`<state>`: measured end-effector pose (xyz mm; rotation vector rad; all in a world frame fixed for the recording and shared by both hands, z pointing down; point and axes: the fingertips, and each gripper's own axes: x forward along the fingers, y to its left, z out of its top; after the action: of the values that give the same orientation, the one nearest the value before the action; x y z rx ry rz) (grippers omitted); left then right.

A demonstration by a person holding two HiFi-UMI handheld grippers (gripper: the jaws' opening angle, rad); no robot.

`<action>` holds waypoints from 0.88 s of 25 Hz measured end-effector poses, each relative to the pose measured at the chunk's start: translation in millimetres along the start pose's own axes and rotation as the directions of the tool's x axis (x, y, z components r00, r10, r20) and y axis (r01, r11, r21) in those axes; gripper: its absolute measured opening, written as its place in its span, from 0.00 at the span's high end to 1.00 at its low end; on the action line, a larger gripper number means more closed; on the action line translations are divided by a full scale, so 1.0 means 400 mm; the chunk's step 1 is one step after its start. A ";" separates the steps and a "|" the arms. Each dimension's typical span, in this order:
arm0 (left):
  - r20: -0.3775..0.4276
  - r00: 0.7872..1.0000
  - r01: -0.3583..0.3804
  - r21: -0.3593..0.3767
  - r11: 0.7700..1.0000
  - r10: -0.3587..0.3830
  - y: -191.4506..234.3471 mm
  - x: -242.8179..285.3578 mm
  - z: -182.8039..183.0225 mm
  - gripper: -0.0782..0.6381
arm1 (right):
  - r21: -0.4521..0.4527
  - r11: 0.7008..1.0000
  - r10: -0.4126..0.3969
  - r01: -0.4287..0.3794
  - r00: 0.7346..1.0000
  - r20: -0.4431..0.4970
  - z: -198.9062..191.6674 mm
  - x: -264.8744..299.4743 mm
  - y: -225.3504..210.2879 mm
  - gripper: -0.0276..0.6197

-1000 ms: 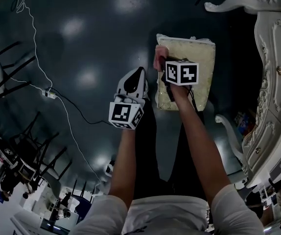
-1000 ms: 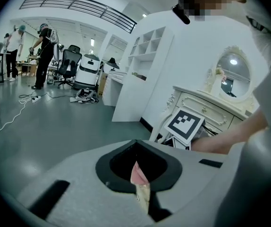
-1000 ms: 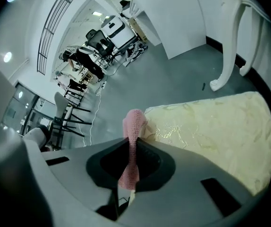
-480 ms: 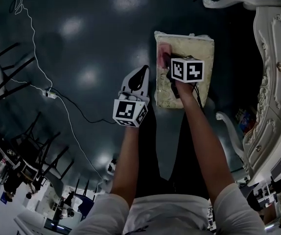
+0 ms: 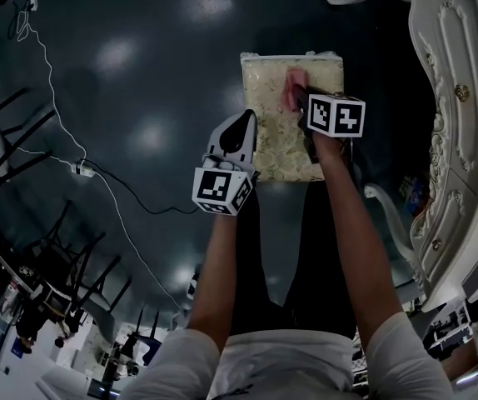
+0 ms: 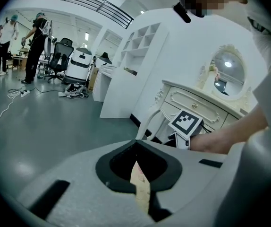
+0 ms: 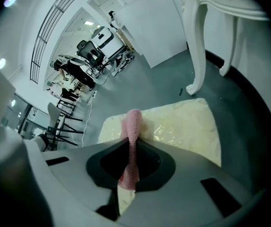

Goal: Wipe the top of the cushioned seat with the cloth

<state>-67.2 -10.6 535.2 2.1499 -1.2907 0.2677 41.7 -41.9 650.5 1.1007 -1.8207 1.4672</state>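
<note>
The cushioned seat (image 5: 276, 144) is a cream, patterned square low over the dark floor; the right gripper view shows it too (image 7: 182, 126). A pink knitted cloth (image 5: 294, 86) lies on its far middle part. My right gripper (image 5: 303, 100) is shut on that cloth (image 7: 131, 126), which hangs from the jaws (image 7: 131, 143) onto the cushion. My left gripper (image 5: 241, 125) hovers at the seat's left edge, jaws shut with nothing held (image 6: 136, 157).
A white ornate dressing table (image 5: 464, 123) stands close on the right, with a curved leg (image 5: 389, 211) near the seat. A cable and power strip (image 5: 81, 167) lie on the floor at left, near dark chairs (image 5: 22, 248). People stand far off (image 6: 34, 41).
My right gripper has dragged the pink cloth from the seat's left edge towards its middle. The left gripper has hardly moved.
</note>
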 end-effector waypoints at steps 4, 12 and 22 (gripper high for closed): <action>-0.008 1.000 0.023 0.010 1.000 -0.023 -0.047 0.025 -0.008 0.87 | 0.015 0.999 -0.033 0.033 0.999 0.018 0.006 -0.043 -0.067 0.92; -0.023 0.997 0.071 0.024 0.997 -0.071 -0.137 0.078 -0.026 0.87 | 0.048 0.995 -0.091 0.089 0.995 0.051 0.014 -0.116 -0.192 0.92; -0.029 0.996 0.087 0.022 0.996 -0.087 -0.174 0.091 -0.041 0.87 | 0.098 0.980 -0.177 0.171 0.982 0.062 -0.009 -0.163 -0.303 0.92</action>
<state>12.9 -4.0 537.5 2.2078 -1.1804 0.2776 178.7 -30.2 660.2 1.3377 -1.6699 1.4367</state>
